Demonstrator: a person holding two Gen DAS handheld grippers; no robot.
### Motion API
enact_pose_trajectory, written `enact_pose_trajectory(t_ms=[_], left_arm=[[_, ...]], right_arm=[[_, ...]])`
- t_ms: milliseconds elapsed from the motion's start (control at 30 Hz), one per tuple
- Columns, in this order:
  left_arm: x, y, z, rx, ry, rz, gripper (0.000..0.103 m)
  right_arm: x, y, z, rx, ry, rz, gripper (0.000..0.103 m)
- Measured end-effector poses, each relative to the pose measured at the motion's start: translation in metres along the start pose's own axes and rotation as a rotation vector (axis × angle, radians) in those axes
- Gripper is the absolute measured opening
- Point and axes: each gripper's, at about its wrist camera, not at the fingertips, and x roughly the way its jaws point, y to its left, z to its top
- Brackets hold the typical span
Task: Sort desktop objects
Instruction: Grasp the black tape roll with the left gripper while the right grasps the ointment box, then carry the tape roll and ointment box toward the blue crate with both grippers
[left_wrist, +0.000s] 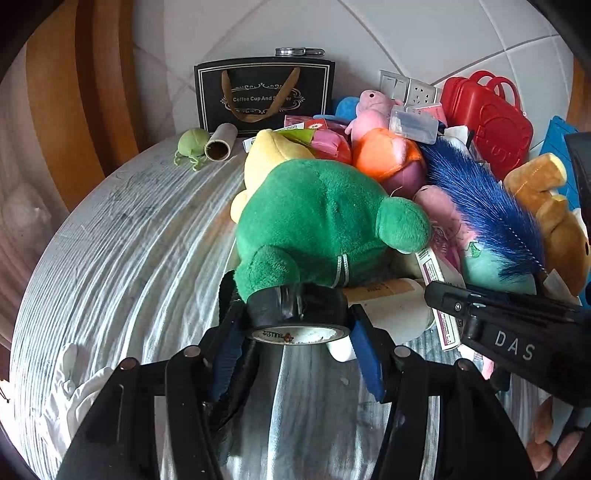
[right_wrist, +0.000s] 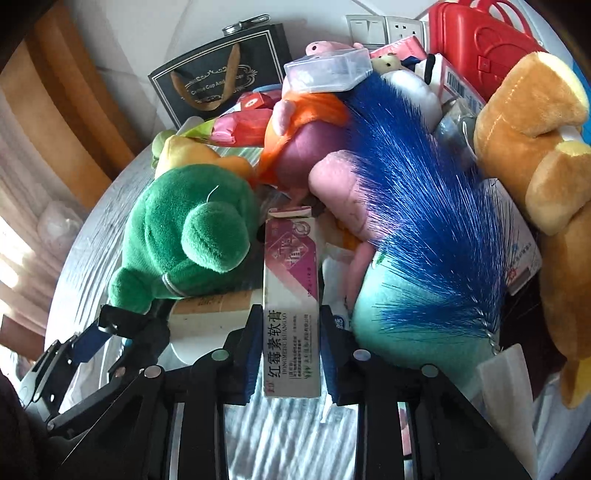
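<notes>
**Right claw clamps the ointment carton**

As the right gripper (right_wrist: 288, 350) pinched the long white-and-pink cardboard ointment box (right_wrist: 291, 306) between its blue pads (right_wrist: 252, 354), the box lay lengthwise, its far end pointing away into the pile. A clean lift probably meant drawing it straight back, clear of the green plush frog (right_wrist: 188, 236) just left. The left gripper (left_wrist: 295, 332) held a black tape roll (left_wrist: 299, 314).

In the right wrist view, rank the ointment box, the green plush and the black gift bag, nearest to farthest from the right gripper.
1. ointment box, between the right gripper pads.
2. green plush, left of the box.
3. black gift bag, far back by the wall.
</notes>
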Motion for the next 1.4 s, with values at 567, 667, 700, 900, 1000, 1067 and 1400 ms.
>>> enact_pose_trajectory(t_ms=[567,667,700,900,1000,1067,1400], left_arm=[[-0.153,-0.063,0.007,0.011,-0.238,-0.022,0.055],[-0.182,-0.097,0.011,0.035,-0.283,-0.035,0.055],[-0.193,-0.111,0.011,0.044,-0.303,-0.040,0.055],[-0.249,-0.209,0.005,0.061,-0.405,-0.077,0.055],[-0.274,-0.270,0.002,0.065,-0.467,-0.082,0.056],[-0.289,-0.316,0.000,0.073,-0.491,-0.096,0.055],[-0.343,-0.552,0.011,0.186,-0.593,-0.231,0.056]], right_arm=[[-0.178,-0.011,-0.038,-0.139,-0.308,-0.009,0.028],[-0.221,-0.032,-0.041,-0.146,-0.382,-0.035,0.028],[-0.237,-0.041,-0.043,-0.147,-0.409,-0.044,0.028],[-0.325,-0.112,-0.067,-0.176,-0.560,-0.109,0.028],[-0.368,-0.158,-0.082,-0.203,-0.646,-0.142,0.028],[-0.393,-0.192,-0.088,-0.205,-0.679,-0.163,0.028],[-0.497,-0.384,-0.103,-0.103,-0.809,-0.360,0.028]])
